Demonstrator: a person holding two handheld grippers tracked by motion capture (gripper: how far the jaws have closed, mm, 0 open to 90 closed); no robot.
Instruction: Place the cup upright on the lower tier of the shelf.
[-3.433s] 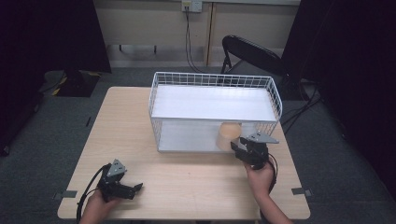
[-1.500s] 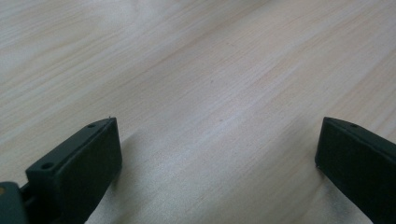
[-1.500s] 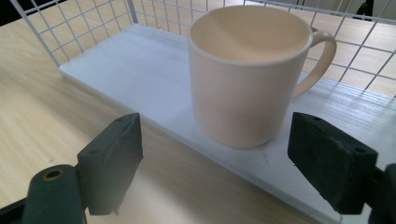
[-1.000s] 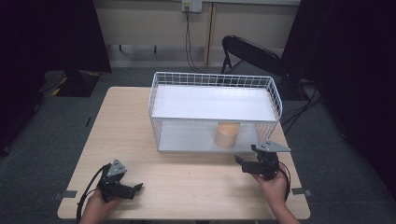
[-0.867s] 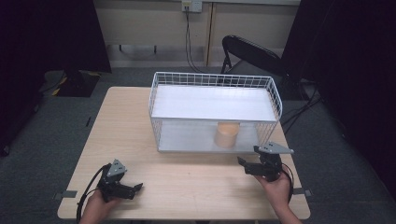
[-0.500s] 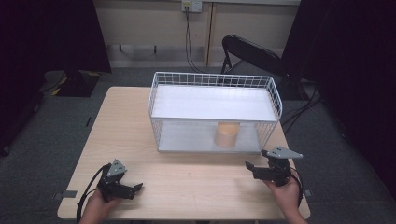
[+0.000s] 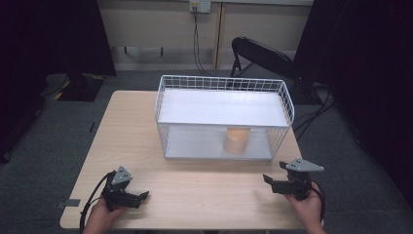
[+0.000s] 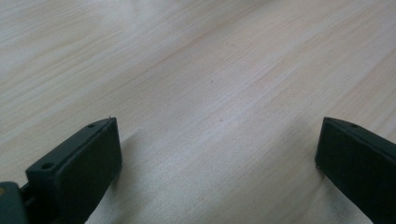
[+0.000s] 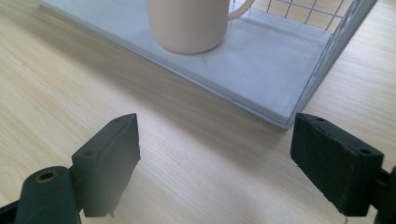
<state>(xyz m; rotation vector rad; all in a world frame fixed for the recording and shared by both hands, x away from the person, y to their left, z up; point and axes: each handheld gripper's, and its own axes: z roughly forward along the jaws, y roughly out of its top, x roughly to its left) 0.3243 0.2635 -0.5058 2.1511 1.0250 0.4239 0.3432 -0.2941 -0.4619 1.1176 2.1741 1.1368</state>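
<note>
A peach-coloured mug (image 7: pixel 236 140) stands upright on the lower floor of a white wire rack (image 7: pixel 224 87), under its grey shelf; the right gripper view shows the mug (image 9: pixel 189 23) with its handle turned to the right. My right gripper (image 7: pixel 271 181) is held open near the table's front right, well back from the rack's open front, with nothing between its jaws (image 9: pixel 212 163). At the front left my left gripper (image 7: pixel 141 197) rests low over the bare wood, open and holding nothing (image 8: pixel 217 154).
The wooden table (image 7: pixel 136 141) carries the rack across its middle and back. A black chair (image 7: pixel 263 53) stands behind the table. Cables (image 7: pixel 92 197) trail from each gripper. Dark curtains hang at both sides.
My right gripper has let go of the mug inside the rack and drawn back towards the table's front right corner. The left gripper has stayed still.
</note>
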